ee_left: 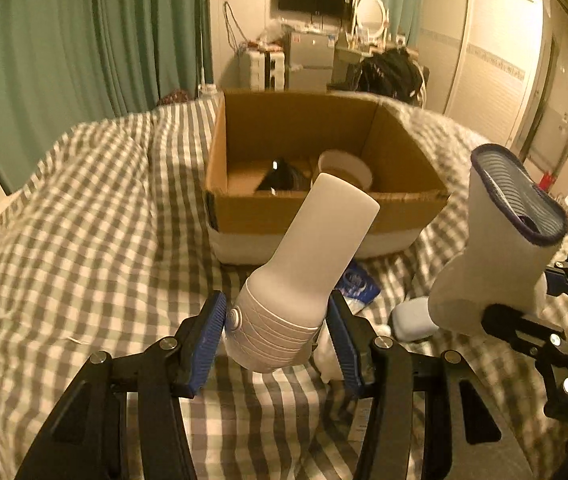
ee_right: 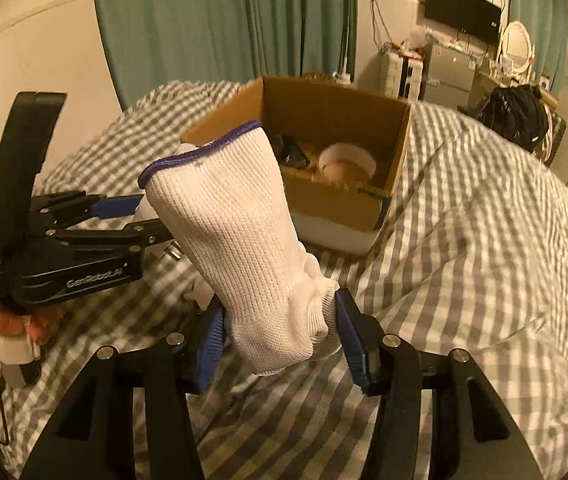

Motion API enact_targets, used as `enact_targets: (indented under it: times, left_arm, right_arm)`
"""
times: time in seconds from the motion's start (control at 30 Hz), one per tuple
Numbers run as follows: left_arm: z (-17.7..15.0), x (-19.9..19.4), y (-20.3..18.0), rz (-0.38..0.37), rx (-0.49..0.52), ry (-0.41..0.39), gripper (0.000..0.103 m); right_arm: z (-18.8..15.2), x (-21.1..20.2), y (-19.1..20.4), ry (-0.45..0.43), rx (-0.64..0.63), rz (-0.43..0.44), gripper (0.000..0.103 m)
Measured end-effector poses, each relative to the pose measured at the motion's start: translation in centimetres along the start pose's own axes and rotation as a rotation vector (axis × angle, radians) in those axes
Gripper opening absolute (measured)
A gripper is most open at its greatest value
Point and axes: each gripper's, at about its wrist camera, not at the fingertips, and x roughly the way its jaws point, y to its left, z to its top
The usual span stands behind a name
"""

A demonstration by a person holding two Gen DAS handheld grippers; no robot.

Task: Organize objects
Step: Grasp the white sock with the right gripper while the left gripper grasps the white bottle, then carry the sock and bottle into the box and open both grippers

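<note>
My left gripper (ee_left: 278, 332) is shut on a white flashlight-shaped device (ee_left: 307, 276) and holds it above the checked bedspread, its end tilted toward an open cardboard box (ee_left: 244, 208). My right gripper (ee_right: 280, 336) is shut on a white knit glove (ee_right: 240, 248) with a purple cuff, held upright. The glove also shows in the left wrist view (ee_left: 495, 248), right of the device. The left gripper shows in the right wrist view (ee_right: 116, 220), left of the glove. The box (ee_right: 339, 208) holds a white bowl (ee_right: 347, 160) and a dark object (ee_left: 280, 178).
A blue-and-white packet (ee_left: 357, 284) and a pale blue case (ee_left: 411, 318) lie on the bedspread (ee_left: 84, 240) between the grippers and the box. Green curtains (ee_left: 84, 40) hang at the left. A black bag (ee_left: 391, 70), fridge and TV stand beyond the bed.
</note>
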Motion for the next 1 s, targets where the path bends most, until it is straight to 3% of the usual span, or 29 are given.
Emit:
enact_targets:
  times: [0.57,1.0]
  left_arm:
    - [5.7,-7.7,-0.3,-0.018,0.005,-0.198,0.053]
    - [13.2,-6.2,1.2,0.021,-0.020,-0.274,0.053]
  right_arm:
    - [6.9,-6.5,2.7,-0.191,-0.062,-0.041,0.051]
    - [13.7,-5.6,0.3,-0.268,-0.056,-0.070,0.051]
